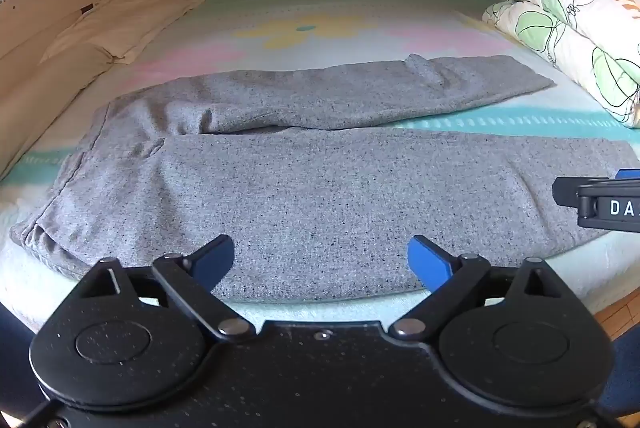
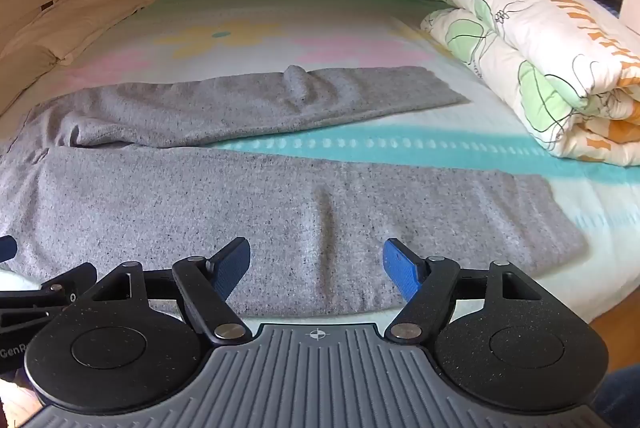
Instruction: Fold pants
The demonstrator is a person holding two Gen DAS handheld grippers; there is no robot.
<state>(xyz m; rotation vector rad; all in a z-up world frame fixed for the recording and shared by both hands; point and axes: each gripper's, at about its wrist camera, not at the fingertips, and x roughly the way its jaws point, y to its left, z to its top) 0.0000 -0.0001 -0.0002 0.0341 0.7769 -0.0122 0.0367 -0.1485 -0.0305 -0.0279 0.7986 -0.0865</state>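
Your left claw (image 1: 320,260) hangs released, its blue pads spread wide with nothing between them, tilted down over the near edge of the grey sweatpants (image 1: 304,196). Your right claw (image 2: 316,264) is likewise released and empty, poised above the near leg farther toward the hem. The pants lie flat across the bed (image 1: 360,24), waistband to your left and hems to your right. The near leg runs just ahead of both claws; the far leg angles away behind it, the two parting toward the hems, with a small raised wrinkle near its end. Beyond the hems sits a folded floral quilt (image 2: 540,60). A cream pillow (image 1: 120,24) rests at the far left.
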